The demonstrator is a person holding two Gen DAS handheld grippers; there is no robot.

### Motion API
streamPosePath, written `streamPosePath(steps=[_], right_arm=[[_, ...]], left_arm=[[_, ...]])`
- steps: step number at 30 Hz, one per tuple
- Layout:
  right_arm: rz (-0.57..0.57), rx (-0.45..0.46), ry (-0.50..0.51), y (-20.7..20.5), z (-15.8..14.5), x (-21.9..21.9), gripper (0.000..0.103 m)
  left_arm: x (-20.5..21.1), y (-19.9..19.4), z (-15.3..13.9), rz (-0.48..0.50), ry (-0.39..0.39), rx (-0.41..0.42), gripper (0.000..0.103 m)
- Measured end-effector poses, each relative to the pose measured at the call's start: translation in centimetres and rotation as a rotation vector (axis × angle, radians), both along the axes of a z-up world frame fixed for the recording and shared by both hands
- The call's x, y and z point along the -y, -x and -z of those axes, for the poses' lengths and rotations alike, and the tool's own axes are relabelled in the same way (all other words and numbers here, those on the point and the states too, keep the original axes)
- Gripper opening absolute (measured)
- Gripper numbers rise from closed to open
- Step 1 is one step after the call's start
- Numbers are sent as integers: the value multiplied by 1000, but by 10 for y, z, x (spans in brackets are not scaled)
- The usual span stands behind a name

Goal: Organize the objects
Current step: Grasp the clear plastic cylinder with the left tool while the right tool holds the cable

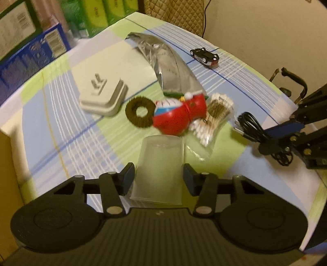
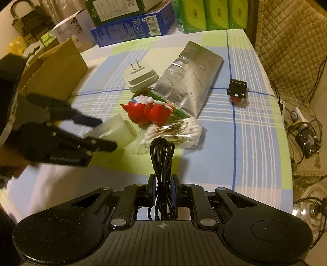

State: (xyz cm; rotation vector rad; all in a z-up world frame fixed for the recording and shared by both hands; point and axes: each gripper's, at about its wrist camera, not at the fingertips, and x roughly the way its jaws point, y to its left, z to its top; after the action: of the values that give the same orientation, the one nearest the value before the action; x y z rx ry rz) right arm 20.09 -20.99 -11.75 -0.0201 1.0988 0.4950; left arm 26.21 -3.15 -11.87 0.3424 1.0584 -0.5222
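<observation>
- The bench wears a smooth checked cloth in pale blue, lime green and white, crossed by thin dark blue lines.
- The left gripper has a frosted, translucent plastic cup lying on its side between its jaws; the blurred frames do not settle whether the pads press on its walls or stand just off them.
- The right gripper is clenched on a coiled black cable, glossy and rubbery, bundled with a thin tie and standing up from between the jaws.
- In front of the cup lies a round, hard plastic figurine in shiny red with a blue and white face, tipped on its side.
- Just beside it lies a fuzzy dark brown ring with an open centre.
- A clear plastic bag of cotton swabs touches the figurine; the white tips and dark label show through the film.
- A crinkled silver foil pouch, flat and rectangular, lies behind the figurine, overlapping a green-edged thing I cannot make out.
- A white plug adapter, a rounded block of matte plastic with two metal prongs upward, sits beside the pouch.
- A small black toy car with a red end stands well apart from the cluster.
- A brown cardboard box stands at the bench's edge; its contents are hidden.
- Blue carton and green packs line the far side.
</observation>
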Motion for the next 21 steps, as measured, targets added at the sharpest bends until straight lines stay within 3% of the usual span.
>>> streamPosePath(steps=[4, 21], right_arm=[[25, -11, -29, 3, 4, -2, 10], [73, -21, -52, 14, 6, -1, 10]], left_arm=[[-6, 8, -2, -43, 37, -39, 46], [0, 20, -1, -69, 24, -45, 47]])
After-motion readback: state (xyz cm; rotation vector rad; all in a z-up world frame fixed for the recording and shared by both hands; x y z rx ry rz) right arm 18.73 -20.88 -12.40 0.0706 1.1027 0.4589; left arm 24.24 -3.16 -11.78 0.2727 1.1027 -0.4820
